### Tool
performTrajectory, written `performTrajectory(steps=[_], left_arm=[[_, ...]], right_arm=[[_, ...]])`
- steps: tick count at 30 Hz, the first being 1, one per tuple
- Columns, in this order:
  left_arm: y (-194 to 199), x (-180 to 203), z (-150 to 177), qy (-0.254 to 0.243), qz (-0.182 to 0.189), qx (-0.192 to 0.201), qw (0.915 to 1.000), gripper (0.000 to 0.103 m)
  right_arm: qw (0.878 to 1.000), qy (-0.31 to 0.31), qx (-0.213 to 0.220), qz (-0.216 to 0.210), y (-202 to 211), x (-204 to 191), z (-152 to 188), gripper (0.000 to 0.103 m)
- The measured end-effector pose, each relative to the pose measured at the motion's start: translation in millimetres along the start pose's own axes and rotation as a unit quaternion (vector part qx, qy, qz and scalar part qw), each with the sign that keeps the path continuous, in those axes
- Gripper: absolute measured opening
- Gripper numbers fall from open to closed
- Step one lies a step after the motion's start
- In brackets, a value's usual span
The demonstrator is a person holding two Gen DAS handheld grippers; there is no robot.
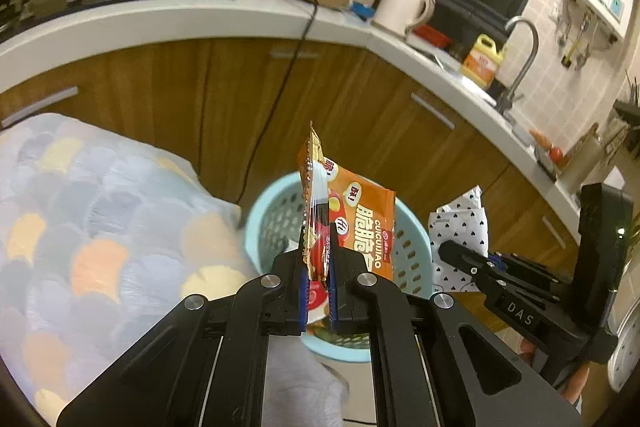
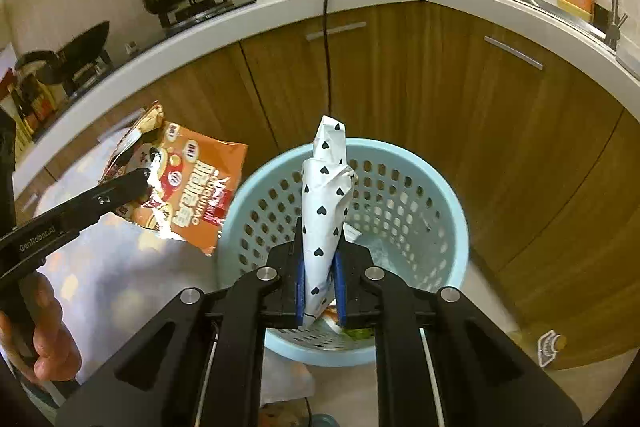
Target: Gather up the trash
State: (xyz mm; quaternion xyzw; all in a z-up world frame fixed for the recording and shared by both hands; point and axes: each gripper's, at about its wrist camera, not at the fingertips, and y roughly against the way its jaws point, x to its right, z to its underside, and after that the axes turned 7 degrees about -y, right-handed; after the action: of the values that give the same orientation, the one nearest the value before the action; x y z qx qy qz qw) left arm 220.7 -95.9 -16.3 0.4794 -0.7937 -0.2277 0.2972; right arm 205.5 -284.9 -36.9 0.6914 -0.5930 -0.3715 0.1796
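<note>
Kitchen corner with brown wooden cabinets and a white counter (image 2: 280,7) wrapping round the far side, and I'm running both sets of tongs over the light blue perforated plastic basket (image 2: 400,195) on the floor.

My left tongs (image 1: 319,267) are clenched on the orange foil snack bag (image 1: 360,223), which hangs above the near left part of the rim. My right tongs (image 2: 319,279) are grasping the crumpled white paper wrapper with black hearts (image 2: 326,199), upright and pretty much over the middle of the basket.

How I'd do this bit: the wrapper is already lined up, so I'd just lower a touch and let go. From the right wrist view the snack bag looks like it sits over the rim, not inside it, so I reckon it needs nudging right first or it'll land on the floor. It's light and floppy, so drop it low.

Count: one basket, two bits of trash in the air, and some scraps already in the bottom, can't tell how many.
</note>
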Motion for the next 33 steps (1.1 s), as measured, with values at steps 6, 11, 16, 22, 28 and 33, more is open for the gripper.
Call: performTrajectory(steps=[6,11,16,22,28,33], left_arm=[[-22,14,2,-0.022,-0.014,-0.026,0.9993,0.012],[-30,18,3,-0.034,-0.019,-0.037,0.9986,0.039],[-30,17,5,-0.032,-0.021,-0.042,0.9984,0.04],[-3,18,10,-0.036,-0.031,-0.013,0.9988,0.05],[42,30,17,-0.053,-0.071,0.048,0.9949,0.07],[77,32,28,-0.058,-0.107,0.091,0.9884,0.077]], right_arm=[[1.0,-0.009,-0.021,0.007,-14,11,3,0.033],[1.0,-0.019,-0.023,0.0,-16,19,3,0.065],[1.0,-0.027,-0.015,-0.002,-10,24,3,0.065],[1.0,-0.022,0.008,-0.013,11,17,6,0.065],[0.999,0.015,0.037,-0.004,38,-9,13,0.065],[0.996,0.037,0.075,0.009,64,-32,20,0.065]])
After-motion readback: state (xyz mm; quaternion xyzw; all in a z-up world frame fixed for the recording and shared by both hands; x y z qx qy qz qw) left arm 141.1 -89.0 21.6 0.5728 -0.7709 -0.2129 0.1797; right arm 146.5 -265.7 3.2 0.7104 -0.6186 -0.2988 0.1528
